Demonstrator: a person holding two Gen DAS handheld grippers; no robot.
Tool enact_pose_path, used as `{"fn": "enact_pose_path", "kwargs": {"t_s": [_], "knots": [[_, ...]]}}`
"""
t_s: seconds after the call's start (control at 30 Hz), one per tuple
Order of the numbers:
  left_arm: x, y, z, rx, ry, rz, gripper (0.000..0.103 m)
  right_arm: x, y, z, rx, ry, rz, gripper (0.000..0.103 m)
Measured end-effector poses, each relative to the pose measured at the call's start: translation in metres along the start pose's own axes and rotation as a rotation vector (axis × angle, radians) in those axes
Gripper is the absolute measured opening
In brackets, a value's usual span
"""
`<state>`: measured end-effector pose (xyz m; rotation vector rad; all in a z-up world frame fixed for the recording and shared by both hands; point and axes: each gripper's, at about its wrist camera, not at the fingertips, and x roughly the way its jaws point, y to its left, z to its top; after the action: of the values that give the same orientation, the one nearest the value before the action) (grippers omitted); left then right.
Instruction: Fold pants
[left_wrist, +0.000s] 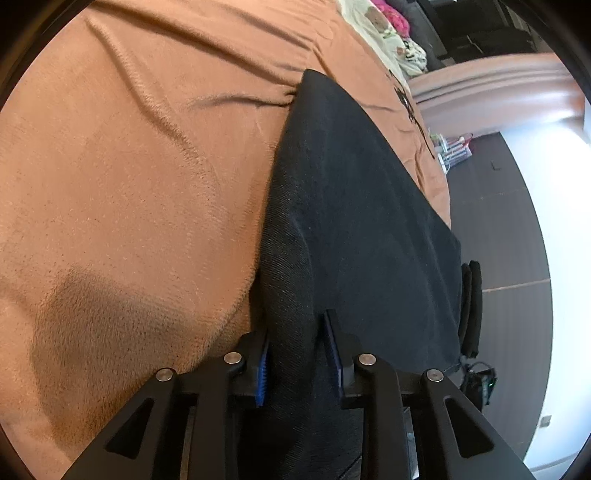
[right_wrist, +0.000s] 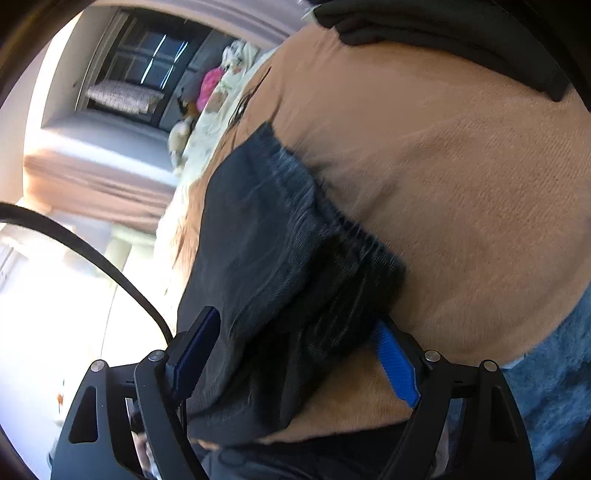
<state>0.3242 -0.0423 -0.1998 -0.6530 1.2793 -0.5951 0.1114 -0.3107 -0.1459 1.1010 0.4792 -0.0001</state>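
Note:
Dark navy pants (left_wrist: 351, 192) lie on a tan blanket (left_wrist: 129, 166) that covers a bed. My left gripper (left_wrist: 295, 354) is shut on a fold of the pants fabric, its blue pads pressing the cloth from both sides. In the right wrist view the elastic waistband end of the pants (right_wrist: 280, 251) lies between my right gripper's (right_wrist: 295, 354) fingers, which stand wide open around the cloth. The blue pad of the right finger (right_wrist: 397, 365) rests against the blanket (right_wrist: 461, 184).
The bed edge runs along the right of the left view, with dark floor (left_wrist: 498, 221) beyond. A pile of light and pink clothes (right_wrist: 214, 92) sits at the far end of the bed. Dark cloth (right_wrist: 443, 33) lies at the top. A black cable (right_wrist: 110, 273) hangs left.

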Motion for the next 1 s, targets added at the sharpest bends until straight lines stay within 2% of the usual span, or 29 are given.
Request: {"fn": "enact_pose_path", "kwargs": {"t_s": [0.03, 0.07, 0.13, 0.2, 0.5, 0.67, 1.0], "knots": [[-0.002, 0.000, 0.001, -0.004, -0.009, 0.000, 0.013, 0.001, -0.002, 0.002, 0.011, -0.005, 0.000, 0.067], [-0.003, -0.001, 0.001, 0.007, -0.014, 0.003, 0.012, 0.003, -0.005, 0.004, 0.024, -0.010, 0.000, 0.060], [-0.008, -0.006, 0.000, 0.021, -0.035, 0.014, 0.010, 0.008, -0.007, 0.007, 0.043, -0.001, -0.007, 0.028], [-0.017, -0.009, 0.003, 0.020, -0.056, 0.005, 0.009, 0.012, -0.001, 0.007, 0.046, 0.014, 0.016, 0.020], [-0.065, -0.024, 0.024, 0.073, -0.112, 0.016, 0.008, 0.022, 0.010, 0.003, 0.059, 0.028, 0.078, 0.019], [-0.097, -0.004, 0.030, 0.053, -0.162, 0.022, 0.008, 0.041, 0.020, -0.004, 0.045, 0.074, 0.099, 0.019], [-0.160, 0.057, 0.028, -0.026, -0.242, 0.051, 0.008, 0.099, 0.064, -0.004, -0.066, 0.207, 0.138, 0.019]]}}
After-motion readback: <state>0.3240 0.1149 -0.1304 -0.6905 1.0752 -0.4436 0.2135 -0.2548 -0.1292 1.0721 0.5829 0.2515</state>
